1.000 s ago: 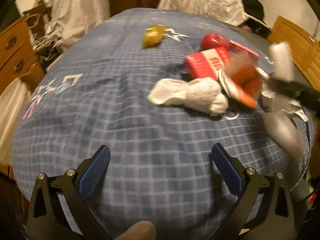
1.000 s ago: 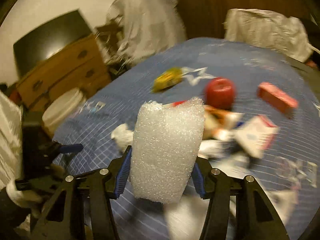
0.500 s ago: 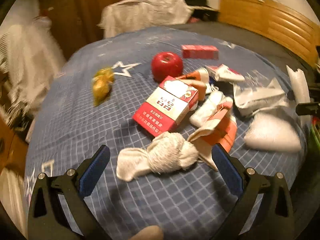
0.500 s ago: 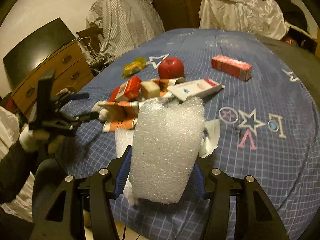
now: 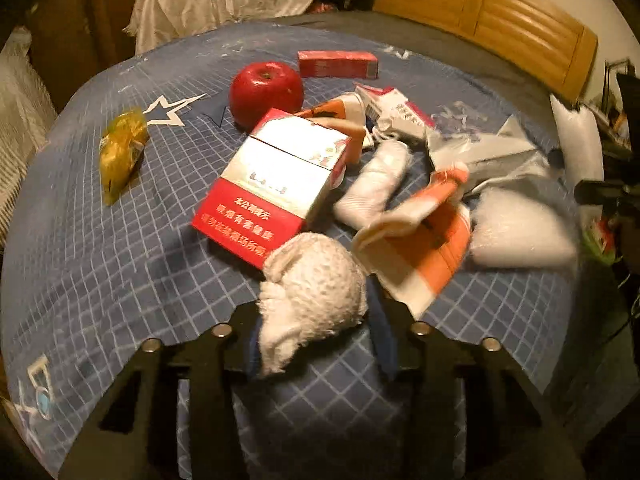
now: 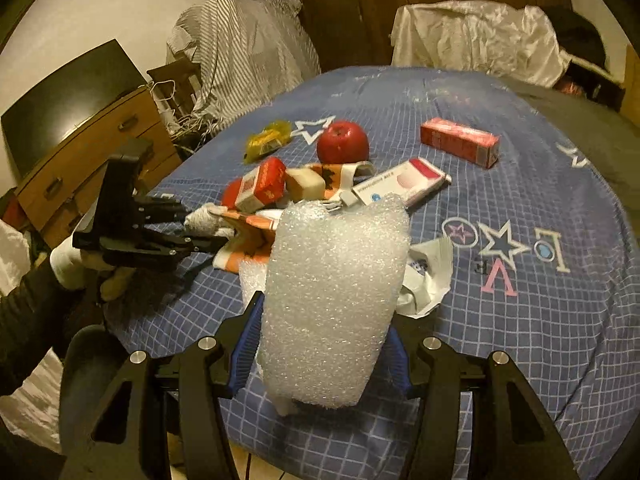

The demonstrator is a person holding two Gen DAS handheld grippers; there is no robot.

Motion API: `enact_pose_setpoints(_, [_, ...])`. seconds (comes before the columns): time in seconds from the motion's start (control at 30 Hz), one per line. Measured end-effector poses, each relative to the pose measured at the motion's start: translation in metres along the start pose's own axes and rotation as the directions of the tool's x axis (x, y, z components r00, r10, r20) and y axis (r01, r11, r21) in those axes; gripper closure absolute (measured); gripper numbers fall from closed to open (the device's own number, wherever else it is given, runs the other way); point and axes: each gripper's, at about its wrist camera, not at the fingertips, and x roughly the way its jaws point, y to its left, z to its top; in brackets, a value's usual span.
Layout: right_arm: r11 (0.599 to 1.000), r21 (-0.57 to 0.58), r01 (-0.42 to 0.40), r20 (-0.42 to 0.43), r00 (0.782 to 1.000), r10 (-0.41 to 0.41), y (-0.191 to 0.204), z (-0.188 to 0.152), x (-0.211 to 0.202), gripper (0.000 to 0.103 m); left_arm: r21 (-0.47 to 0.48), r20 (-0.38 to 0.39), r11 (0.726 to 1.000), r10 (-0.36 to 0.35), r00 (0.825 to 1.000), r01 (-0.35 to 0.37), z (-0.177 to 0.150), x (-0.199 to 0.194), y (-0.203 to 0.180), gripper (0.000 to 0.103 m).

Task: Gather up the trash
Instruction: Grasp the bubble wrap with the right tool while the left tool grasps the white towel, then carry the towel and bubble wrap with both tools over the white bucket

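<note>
My left gripper (image 5: 316,344) is shut on a crumpled white cloth wad (image 5: 312,288) at the near edge of the trash pile; the gripper also shows in the right wrist view (image 6: 208,236). My right gripper (image 6: 320,352) is shut on a piece of white bubble wrap (image 6: 336,300), held upright above the bed's near edge. The pile holds a red and white cigarette carton (image 5: 276,184), an orange and white wrapper (image 5: 424,248), white plastic bags (image 5: 488,160) and more bubble wrap (image 5: 520,232).
A red apple (image 5: 266,90), a red box (image 5: 338,64) and a yellow wrapper (image 5: 120,152) lie on the blue checked bedcover (image 5: 100,260). A wooden dresser (image 6: 92,148) stands left of the bed, a wooden headboard (image 5: 500,20) at the far right.
My left gripper moved forward to the pile and shut on the white cloth wad; it was open before. My right gripper kept hold of the bubble wrap and shifted little.
</note>
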Motion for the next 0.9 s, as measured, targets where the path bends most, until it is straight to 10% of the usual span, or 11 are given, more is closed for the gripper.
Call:
enact_pose_setpoints(0.37, [0.985, -0.058, 0.163, 0.231, 0.962, -0.146, 0.042, 0.015, -0.036, 0.047, -0.188, 0.214, 0.977, 0.142, 0.966, -0.102, -0.017, -0.081, -0.028, 0.068])
enact_pose_setpoints(0.9, [0.948, 0.019, 0.318, 0.482, 0.828, -0.288, 0.092, 0.027, -0.099, 0.047, -0.399, 0.434, 0.879, 0.432, 0.791, -0.261, 0.006, -0.170, -0.119, 0.066])
